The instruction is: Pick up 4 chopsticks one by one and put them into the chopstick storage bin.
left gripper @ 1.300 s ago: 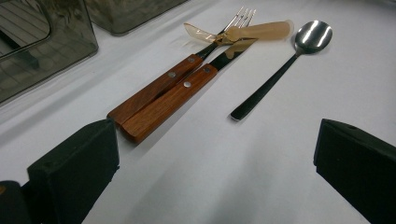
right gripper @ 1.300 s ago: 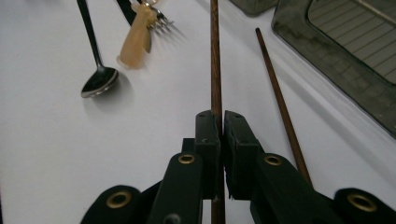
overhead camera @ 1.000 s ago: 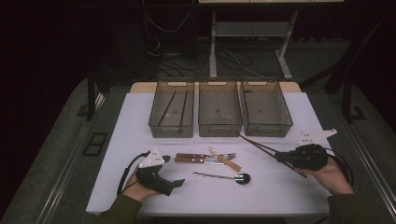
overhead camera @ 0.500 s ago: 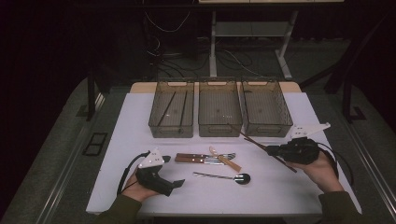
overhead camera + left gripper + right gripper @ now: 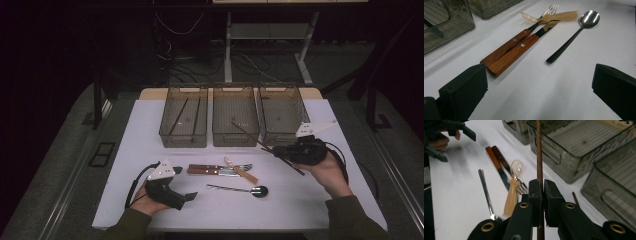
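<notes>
My right gripper [image 5: 278,150] is shut on a long brown chopstick [image 5: 250,135] and holds it above the table at the right. The stick's far end reaches over the front of the middle bin [image 5: 235,141]. In the right gripper view the chopstick [image 5: 539,157] runs straight up from between the pressed jaws of the right gripper [image 5: 542,187]. My left gripper [image 5: 185,185] rests on the table at the front left, open and holding nothing. In the left gripper view the left gripper [image 5: 539,77] has its jaws spread wide toward the cutlery.
Three clear bins stand in a row at the back; the left bin [image 5: 182,141] holds two chopsticks [image 5: 178,117], and the right bin [image 5: 283,139] stands just beyond my right hand. A wooden-handled knife and fork [image 5: 210,170], a tan plastic spoon [image 5: 241,172] and a metal spoon [image 5: 240,189] lie mid-table.
My right gripper has moved left and slightly up toward the bins, carrying the chopstick. The left gripper and the cutlery have stayed put.
</notes>
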